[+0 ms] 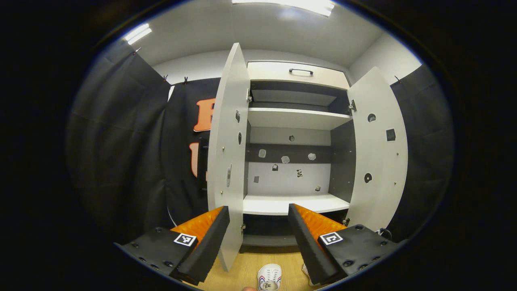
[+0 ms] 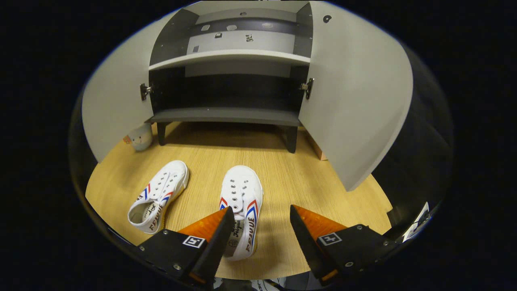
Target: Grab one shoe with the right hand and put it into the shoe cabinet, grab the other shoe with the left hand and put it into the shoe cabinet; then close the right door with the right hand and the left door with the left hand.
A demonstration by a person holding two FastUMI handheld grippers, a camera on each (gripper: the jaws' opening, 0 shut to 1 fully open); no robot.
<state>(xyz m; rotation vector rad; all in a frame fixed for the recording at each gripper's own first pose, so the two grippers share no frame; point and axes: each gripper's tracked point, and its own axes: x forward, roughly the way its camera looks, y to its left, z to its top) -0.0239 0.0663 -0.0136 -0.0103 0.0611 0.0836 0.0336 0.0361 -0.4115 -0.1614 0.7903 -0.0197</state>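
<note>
White canvas shoes (image 2: 241,210) lie on wood-grain floor (image 2: 282,178) before open shoe cabinet (image 2: 226,113); left gripper (image 1: 258,226), right gripper (image 2: 258,230) both wide open, empty.

I see two white sneakers (image 2: 241,202) with red-and-blue stripes on a light wood-grain floor (image 2: 282,173); the cabinet (image 2: 355,105) doors are pale grey.

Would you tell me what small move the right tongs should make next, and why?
Probably lower the open right tongs a little leftward over the nearer shoe: both shoes lie on the floor, and this one sits just left of the gap.
</note>
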